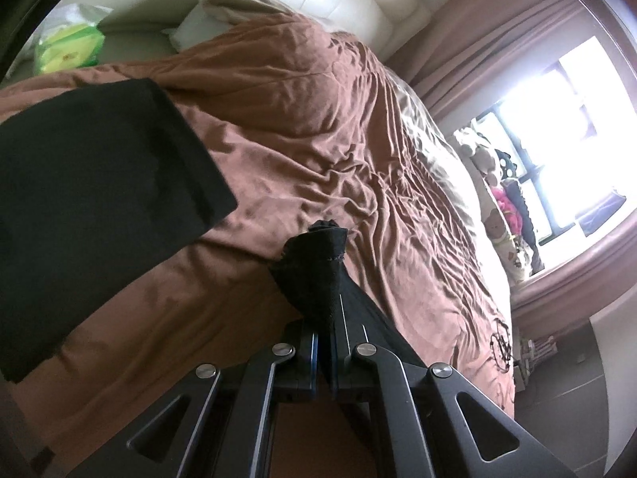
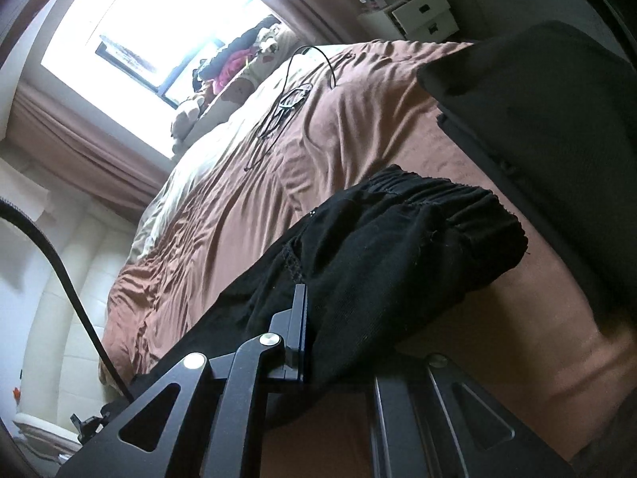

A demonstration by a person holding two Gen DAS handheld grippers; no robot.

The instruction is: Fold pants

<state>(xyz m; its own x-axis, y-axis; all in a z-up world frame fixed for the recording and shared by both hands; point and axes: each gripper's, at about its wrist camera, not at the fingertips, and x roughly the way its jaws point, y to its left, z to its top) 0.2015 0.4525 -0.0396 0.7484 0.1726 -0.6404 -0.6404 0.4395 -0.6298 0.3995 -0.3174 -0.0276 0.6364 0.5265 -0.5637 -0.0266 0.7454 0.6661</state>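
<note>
Black pants hang between my two grippers above a bed with a brown cover [image 1: 318, 127]. My left gripper [image 1: 326, 342] is shut on a bunched black edge of the pants [image 1: 314, 271]; a pant leg [image 1: 91, 183] hangs flat at the left of that view. My right gripper [image 2: 318, 318] is shut on the gathered elastic waistband [image 2: 418, 231], which drapes over the right finger and hides it. More black fabric [image 2: 537, 99] hangs at the upper right of the right wrist view.
The brown cover [image 2: 278, 167] carries a black cable and glasses [image 2: 290, 95]. Soft toys [image 1: 501, 183] line the bright window side. A pillow [image 1: 223, 12] and green packet [image 1: 71, 44] lie by the cream headboard. White drawers [image 2: 422, 12] stand beyond the bed.
</note>
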